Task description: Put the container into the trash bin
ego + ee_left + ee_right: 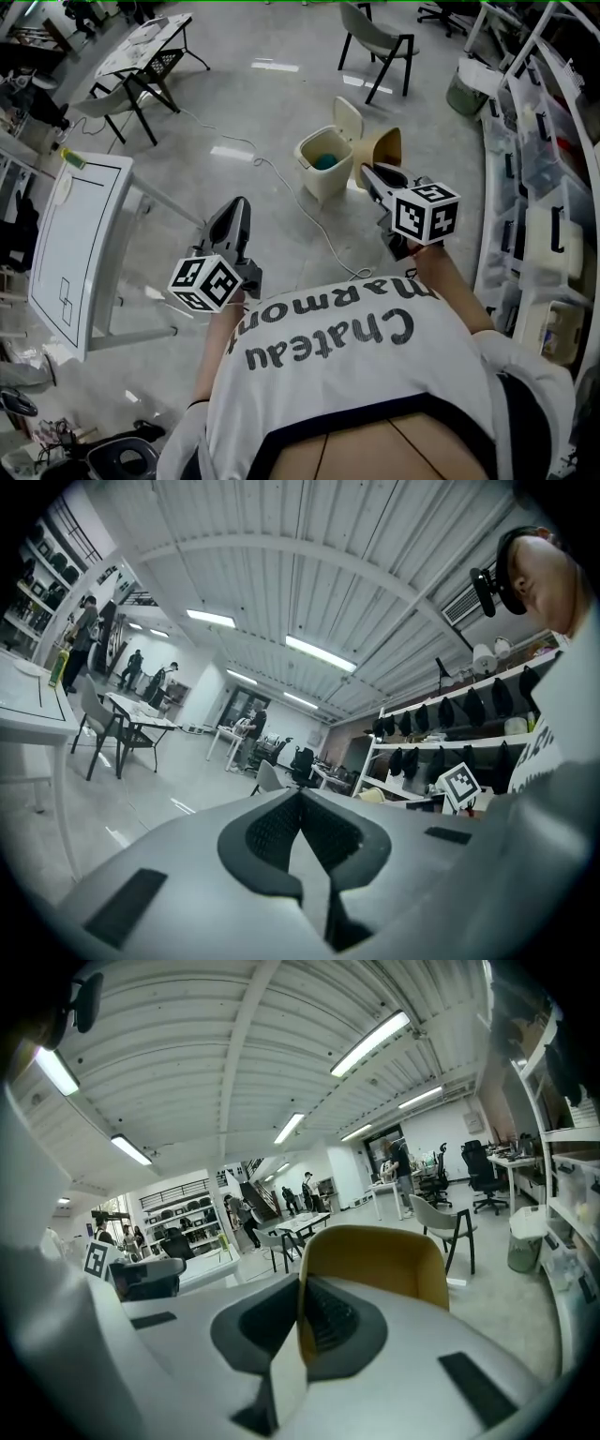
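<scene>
Pinching tan container, right fingers; left fingers clenched empty; teal object in bin.

- R gripper: jaws closed on rim of container, wall pinched btwn pads.
- Container: mustard-yellow, open-topped, tilted, fills centre foreground.
- Chair: pale seat, dark legs, on floor behind container.
- Greenish pail: far R, by shelving.
- Ceiling strip lights: lit.
- People: background, standing nr desks.

A large open-plan lab or workshop: a polished grey floor, folding tables and chairs spread about, shelves packed with plastic storage boxes, strip lights on a ribbed ceiling, and people standing farther off.
</scene>
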Motion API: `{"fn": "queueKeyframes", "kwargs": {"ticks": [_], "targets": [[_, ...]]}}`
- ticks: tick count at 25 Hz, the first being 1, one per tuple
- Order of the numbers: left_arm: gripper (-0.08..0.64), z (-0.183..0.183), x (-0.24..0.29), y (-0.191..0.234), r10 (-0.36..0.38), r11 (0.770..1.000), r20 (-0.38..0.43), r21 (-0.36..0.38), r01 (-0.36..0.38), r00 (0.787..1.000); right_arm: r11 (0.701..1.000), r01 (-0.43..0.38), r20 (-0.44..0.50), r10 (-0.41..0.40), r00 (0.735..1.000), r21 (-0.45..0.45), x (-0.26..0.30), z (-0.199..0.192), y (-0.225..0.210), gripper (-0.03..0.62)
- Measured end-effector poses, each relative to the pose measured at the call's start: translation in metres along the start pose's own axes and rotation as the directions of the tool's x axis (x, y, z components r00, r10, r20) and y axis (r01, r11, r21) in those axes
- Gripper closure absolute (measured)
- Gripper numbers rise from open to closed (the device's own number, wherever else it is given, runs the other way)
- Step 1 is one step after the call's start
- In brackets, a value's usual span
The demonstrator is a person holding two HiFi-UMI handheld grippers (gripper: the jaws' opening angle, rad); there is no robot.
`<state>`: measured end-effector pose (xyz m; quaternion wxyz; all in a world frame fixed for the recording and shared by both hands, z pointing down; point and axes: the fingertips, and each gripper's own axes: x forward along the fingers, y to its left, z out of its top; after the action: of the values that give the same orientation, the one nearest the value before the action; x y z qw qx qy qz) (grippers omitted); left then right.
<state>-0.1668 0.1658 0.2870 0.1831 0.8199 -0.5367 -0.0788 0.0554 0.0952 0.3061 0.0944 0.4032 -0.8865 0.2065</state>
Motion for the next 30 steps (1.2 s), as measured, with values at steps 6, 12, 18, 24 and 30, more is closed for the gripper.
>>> {"fn": "queueKeyframes", "kwargs": {"ticks": [6, 12, 18, 24, 30], "targets": [[0.537, -0.006, 0.001, 0.007, 0.000, 1.000, -0.008, -0.020, -0.001, 1.000, 1.000, 0.008, -0.024, -0.008, 1.000, 0.019, 0.006, -0.009, -0.002, 0.557], [0.537, -0.008, 0.000, 0.017, 0.010, 1.000, -0.006, -0.024, -0.010, 1.000, 1.000, -0.009, -0.022, 0.009, 1.000, 0.017, 0.018, -0.007, 0.004, 0.557], [0.537, -0.007, -0.004, 0.026, 0.027, 0.999, 0.002, -0.030, -0.027, 1.000, 1.000, -0.017, -0.034, 0.017, 0.999, 0.006, 0.027, -0.007, 0.006, 0.557], [0.537, -0.009, -0.001, 0.033, 0.028, 0.999, -0.007, -0.043, -0.028, 1.000, 1.000, -0.023, -0.050, 0.023, 0.999, 0.000, 0.035, -0.008, 0.010, 0.557], [0.537, -0.018, 0.008, 0.029, -0.007, 0.998, -0.041, -0.055, 0.005, 0.999, 1.000, 0.004, -0.069, -0.004, 0.998, 0.009, 0.036, -0.014, 0.004, 0.557]]}}
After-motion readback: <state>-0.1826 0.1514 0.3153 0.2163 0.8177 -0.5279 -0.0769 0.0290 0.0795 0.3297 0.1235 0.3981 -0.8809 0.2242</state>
